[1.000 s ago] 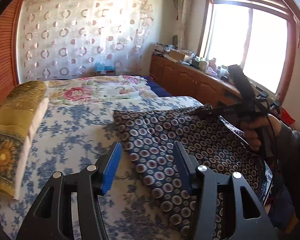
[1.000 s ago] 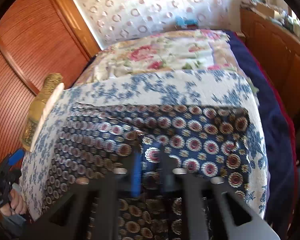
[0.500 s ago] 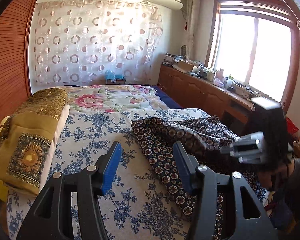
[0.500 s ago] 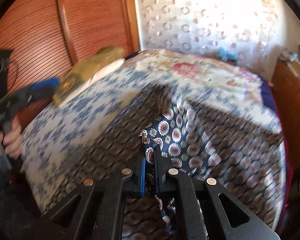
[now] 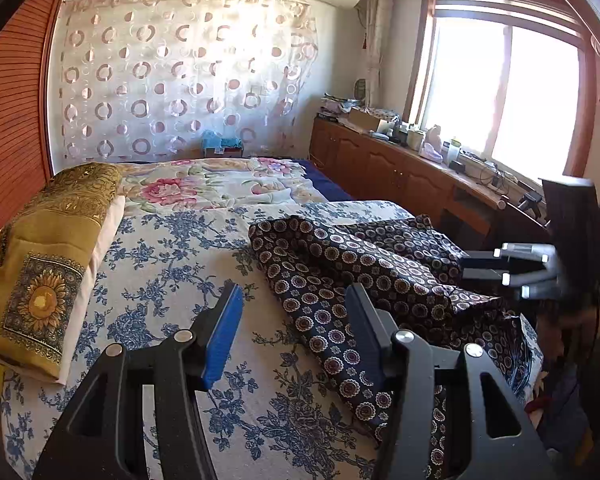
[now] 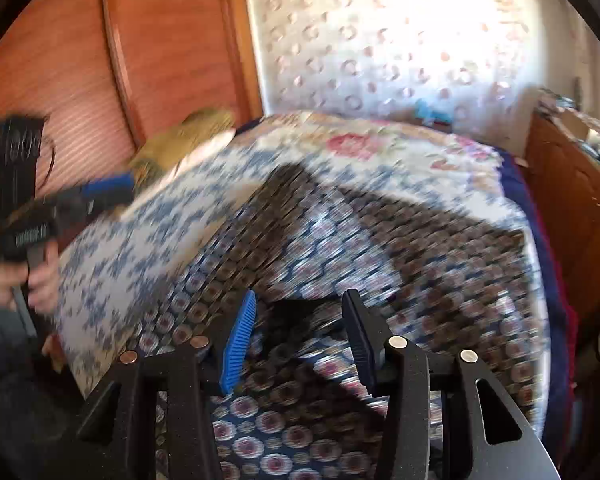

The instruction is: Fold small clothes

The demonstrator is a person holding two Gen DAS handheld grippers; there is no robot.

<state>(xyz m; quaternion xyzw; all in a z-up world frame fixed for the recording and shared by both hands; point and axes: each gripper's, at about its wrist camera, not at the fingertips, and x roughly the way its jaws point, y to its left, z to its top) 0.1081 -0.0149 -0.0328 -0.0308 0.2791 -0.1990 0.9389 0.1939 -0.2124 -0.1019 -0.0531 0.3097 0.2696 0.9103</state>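
Observation:
A dark navy garment with round medallion print [image 5: 364, 264] lies rumpled on the right half of the blue-flowered bedspread [image 5: 160, 264]. My left gripper [image 5: 296, 320] is open and empty, above the bedspread at the garment's left edge. My right gripper [image 6: 300, 340] is open and empty, just above the garment [image 6: 380, 248]; that view is motion-blurred. The right gripper also shows in the left wrist view [image 5: 512, 268] at the garment's right side. The left gripper shows in the right wrist view [image 6: 100, 196] at far left.
A gold sunflower pillow [image 5: 48, 264] lies on the bed's left side. A pink floral quilt [image 5: 220, 184] covers the far end. Wooden cabinets [image 5: 400, 168] with clutter run under the window at right. A wooden wall [image 6: 100, 60] stands at left.
My right gripper has opened and let go of the garment, which has dropped in a folded heap on the bed. My left gripper has stayed open and tilted slightly upward.

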